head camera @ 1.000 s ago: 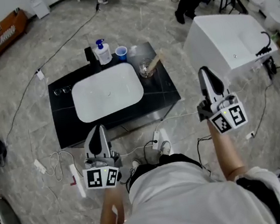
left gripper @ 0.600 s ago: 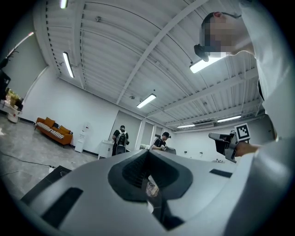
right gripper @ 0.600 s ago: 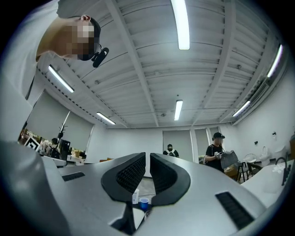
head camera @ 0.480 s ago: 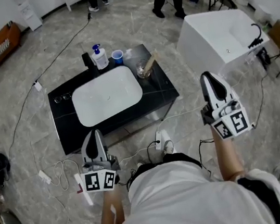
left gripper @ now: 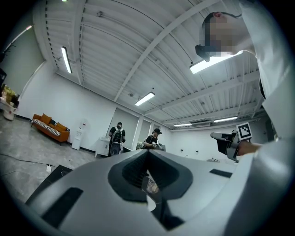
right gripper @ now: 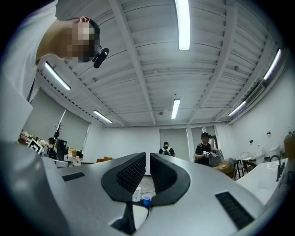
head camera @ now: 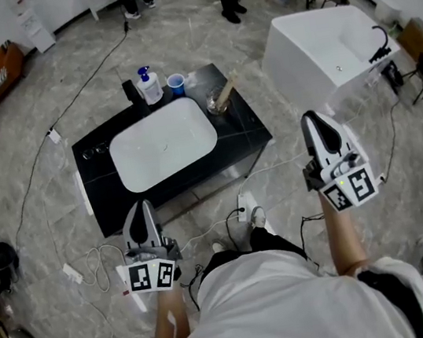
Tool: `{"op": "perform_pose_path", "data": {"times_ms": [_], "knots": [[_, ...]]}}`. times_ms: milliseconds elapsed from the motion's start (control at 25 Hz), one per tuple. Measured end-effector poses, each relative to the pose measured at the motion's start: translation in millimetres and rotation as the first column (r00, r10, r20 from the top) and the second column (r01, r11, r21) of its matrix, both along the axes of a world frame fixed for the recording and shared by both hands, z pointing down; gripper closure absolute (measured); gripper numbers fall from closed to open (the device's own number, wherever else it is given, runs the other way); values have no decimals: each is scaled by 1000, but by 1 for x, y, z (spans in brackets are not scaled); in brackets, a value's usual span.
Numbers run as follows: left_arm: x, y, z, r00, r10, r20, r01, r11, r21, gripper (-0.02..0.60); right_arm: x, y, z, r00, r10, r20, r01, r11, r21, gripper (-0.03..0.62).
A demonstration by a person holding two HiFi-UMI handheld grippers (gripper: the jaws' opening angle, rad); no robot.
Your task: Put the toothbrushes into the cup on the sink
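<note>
Left gripper [head camera: 140,209] clenched, nothing in it; right gripper [head camera: 311,120] clenched and empty too. Both hover well short of the sink [head camera: 192,147], blue cup [head camera: 176,85] standing behind its basin.

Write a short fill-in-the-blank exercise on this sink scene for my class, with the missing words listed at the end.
1. The white basin is set in a ___ counter.
2. The small cup beside the soap bottle is ___.
3. In the head view, the clear glass holding a wooden toothbrush stands to the basin's ___.
4. The right gripper holds nothing; its jaws are ___.

Missing words: black; blue; right; shut
</note>
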State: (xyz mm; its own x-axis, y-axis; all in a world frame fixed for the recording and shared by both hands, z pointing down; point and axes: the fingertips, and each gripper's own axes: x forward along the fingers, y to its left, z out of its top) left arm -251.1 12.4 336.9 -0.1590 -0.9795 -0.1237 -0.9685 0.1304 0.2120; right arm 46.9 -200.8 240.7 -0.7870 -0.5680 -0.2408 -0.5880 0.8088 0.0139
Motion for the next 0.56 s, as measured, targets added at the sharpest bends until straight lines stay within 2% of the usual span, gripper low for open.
{"op": "perform_pose_path", "data": {"times_ms": [560], "knots": [[18, -38, -1, 999, 39, -6, -39, 999, 14, 578, 14, -18, -14, 1000, 17, -14, -17, 999, 30, 540]]}}
